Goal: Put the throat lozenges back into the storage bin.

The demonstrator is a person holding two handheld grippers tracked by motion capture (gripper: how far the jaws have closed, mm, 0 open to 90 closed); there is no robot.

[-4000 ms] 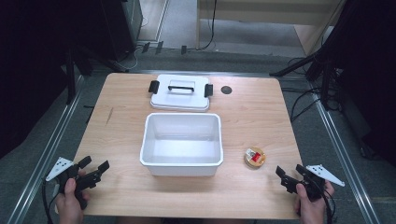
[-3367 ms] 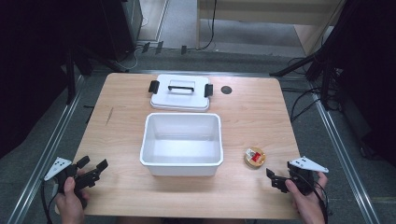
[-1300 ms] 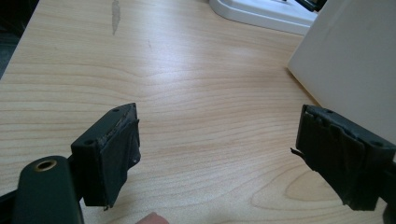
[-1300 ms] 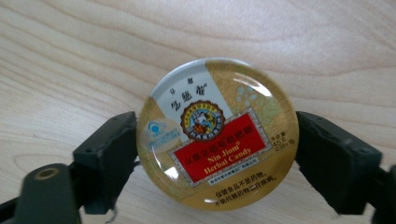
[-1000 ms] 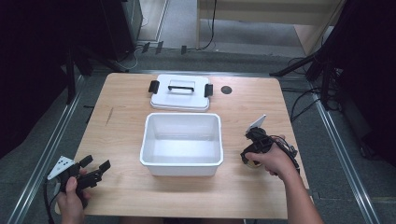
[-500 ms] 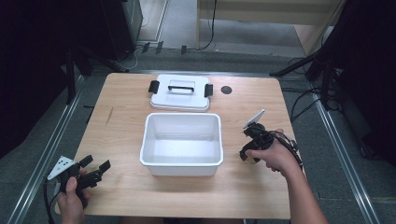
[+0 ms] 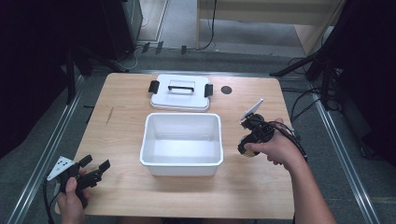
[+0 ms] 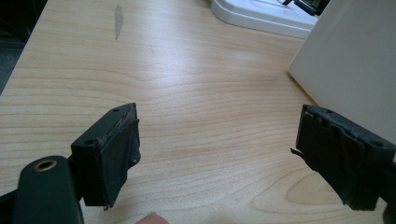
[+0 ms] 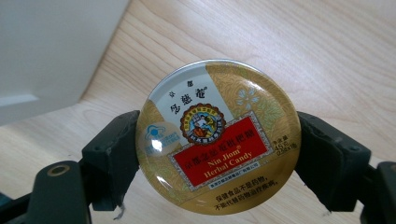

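Observation:
A round gold candy tin (image 9: 217,135) with a red label sits between the two jaws of my right gripper (image 9: 217,156), and both pads press its rim. From above, the right gripper (image 7: 244,148) points down at the tin (image 7: 251,153), just right of the white bin (image 7: 181,163). I cannot tell whether the tin rests on the table or hangs just above it. My left gripper (image 7: 96,169) stands open near the table's front left corner, with bare wood between its jaws (image 8: 215,149).
The white bin is empty at the table's middle. Its lid (image 7: 180,97) with black clips and a handle lies flat behind it. A dark round hole (image 7: 226,89) sits in the tabletop to the lid's right. The bin's wall (image 8: 355,60) rises right of the left gripper.
My right gripper came in from the front right corner to the tin and shut on it. In the last second it edged slightly left. The left gripper has barely moved.

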